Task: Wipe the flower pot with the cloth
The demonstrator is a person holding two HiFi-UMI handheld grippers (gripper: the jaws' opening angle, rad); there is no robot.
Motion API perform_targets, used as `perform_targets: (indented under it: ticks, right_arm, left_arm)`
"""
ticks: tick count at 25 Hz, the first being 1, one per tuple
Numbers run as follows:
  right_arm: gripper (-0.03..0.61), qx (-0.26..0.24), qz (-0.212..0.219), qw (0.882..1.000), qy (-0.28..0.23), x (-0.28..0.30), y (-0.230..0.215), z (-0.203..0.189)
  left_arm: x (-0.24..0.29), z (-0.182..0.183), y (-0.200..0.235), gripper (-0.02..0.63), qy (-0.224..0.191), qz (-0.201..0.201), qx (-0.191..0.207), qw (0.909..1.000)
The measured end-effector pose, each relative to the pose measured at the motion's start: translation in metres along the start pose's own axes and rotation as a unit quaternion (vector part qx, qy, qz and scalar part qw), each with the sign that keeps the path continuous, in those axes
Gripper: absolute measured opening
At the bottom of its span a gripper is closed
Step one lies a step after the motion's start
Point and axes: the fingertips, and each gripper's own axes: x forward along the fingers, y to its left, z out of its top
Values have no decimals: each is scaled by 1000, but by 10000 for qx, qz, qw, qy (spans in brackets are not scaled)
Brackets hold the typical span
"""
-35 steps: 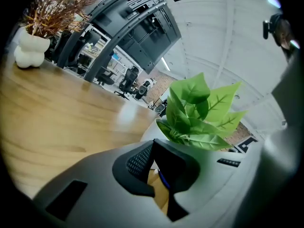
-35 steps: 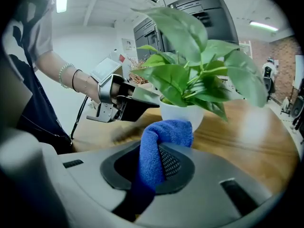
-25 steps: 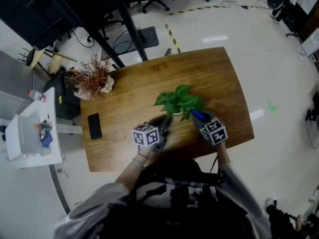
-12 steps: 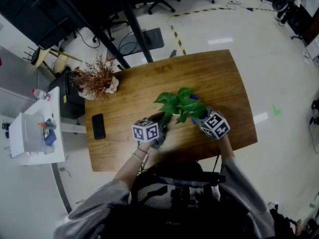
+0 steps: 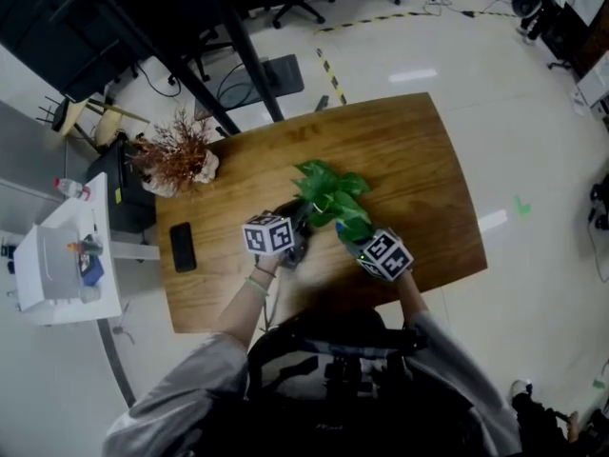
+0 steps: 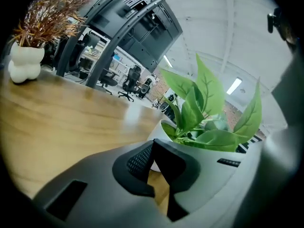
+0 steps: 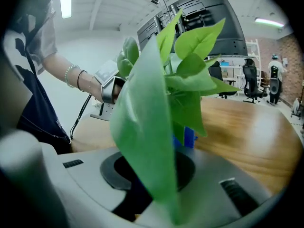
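One white, smooth-walled flower pot stands near the middle of the brown wood-grain table. In the head view it is hidden under its own broad, glossy green leaves.

There are two claws, one on either side of the pot, each carrying one cube with square markers. The left claw has its two dark, mesh-textured pads pressed together at the tips. They pinch nothing and sit just in front of the pot's wall. The right claw is pinching one bright blue cloth. The cloth stands up past the pads, behind a large pale leaf that covers much of that view.

At the upper left of the table, well apart from the pot, one lumpy white vase holds dry, rust-brown twigs. One flat black rectangular phone lies near the table's left edge.
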Motion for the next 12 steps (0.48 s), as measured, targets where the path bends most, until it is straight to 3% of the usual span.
perform_targets:
  ticks: [7, 12]
  right_arm:
    - [55, 577, -300, 9977, -184, 5, 1, 1]
    - [55, 1465, -717, 9849, -581, -18, 5, -1]
  left_arm:
    - [6, 4, 2, 3, -9, 74, -45, 10000]
    - [-14, -6, -9, 3, 186, 123, 406, 9989]
